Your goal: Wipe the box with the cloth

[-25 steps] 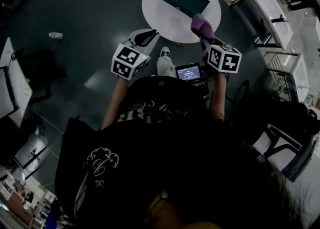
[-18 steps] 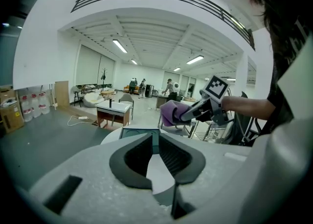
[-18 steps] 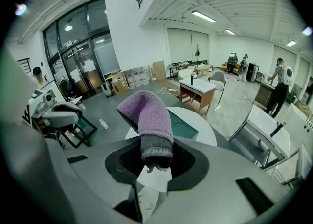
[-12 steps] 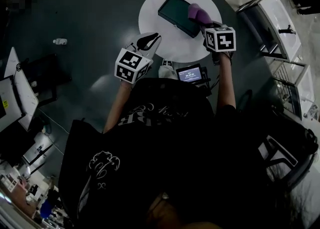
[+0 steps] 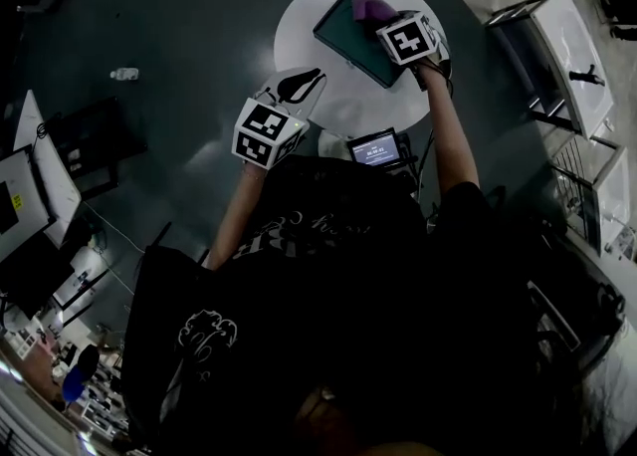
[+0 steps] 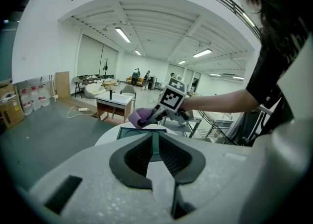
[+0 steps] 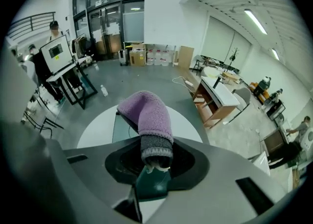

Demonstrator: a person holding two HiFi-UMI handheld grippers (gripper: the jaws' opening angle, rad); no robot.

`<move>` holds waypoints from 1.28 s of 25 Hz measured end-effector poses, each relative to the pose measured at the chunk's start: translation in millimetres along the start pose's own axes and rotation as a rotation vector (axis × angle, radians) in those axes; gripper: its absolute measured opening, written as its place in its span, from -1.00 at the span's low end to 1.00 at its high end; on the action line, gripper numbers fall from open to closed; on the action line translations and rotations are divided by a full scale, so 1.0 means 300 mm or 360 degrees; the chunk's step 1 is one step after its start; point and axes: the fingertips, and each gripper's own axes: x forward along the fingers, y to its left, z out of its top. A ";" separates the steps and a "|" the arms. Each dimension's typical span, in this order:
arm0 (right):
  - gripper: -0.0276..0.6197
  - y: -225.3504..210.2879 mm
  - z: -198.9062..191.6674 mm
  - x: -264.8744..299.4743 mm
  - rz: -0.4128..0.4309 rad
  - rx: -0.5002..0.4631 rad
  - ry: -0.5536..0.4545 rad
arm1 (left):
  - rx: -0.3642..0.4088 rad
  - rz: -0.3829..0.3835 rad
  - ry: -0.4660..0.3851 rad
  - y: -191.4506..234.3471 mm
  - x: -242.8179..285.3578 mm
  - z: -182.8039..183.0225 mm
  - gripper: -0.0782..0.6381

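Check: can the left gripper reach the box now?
Probably yes: left gripper hangs empty by the table edge, box straight ahead with nothing between; right gripper holds the cloth over its far end.

Looking along left gripper (image 6: 154, 142): dark jaws slightly apart, nothing between. Just beyond, teal box (image 6: 131, 131) on round white table (image 6: 105, 137). Above box's far side, right gripper (image 6: 148, 117) clamping purple cloth (image 6: 137, 117).

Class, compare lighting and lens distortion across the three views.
Head view: dim, underexposed, only the white table stands out. Left gripper view: bright room, fisheye-bent ceiling, dark circular edge. Right gripper view: same round vignette, the cloth sharp up close.
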 end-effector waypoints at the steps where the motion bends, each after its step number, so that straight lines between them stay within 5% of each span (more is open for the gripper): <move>1: -0.61 -0.010 0.012 0.021 -0.0008 -0.0063 0.0010 | -0.0004 0.0007 0.0009 -0.002 0.007 -0.004 -0.69; 12: -0.61 0.002 -0.004 0.176 -0.0034 -0.0539 0.0225 | -0.0030 0.0064 0.0083 0.015 0.003 -0.032 -0.69; 32: -0.61 -0.049 -0.442 -0.083 -0.0120 -0.0296 0.0522 | 0.0182 -0.0223 0.0039 -0.039 0.049 0.067 -0.69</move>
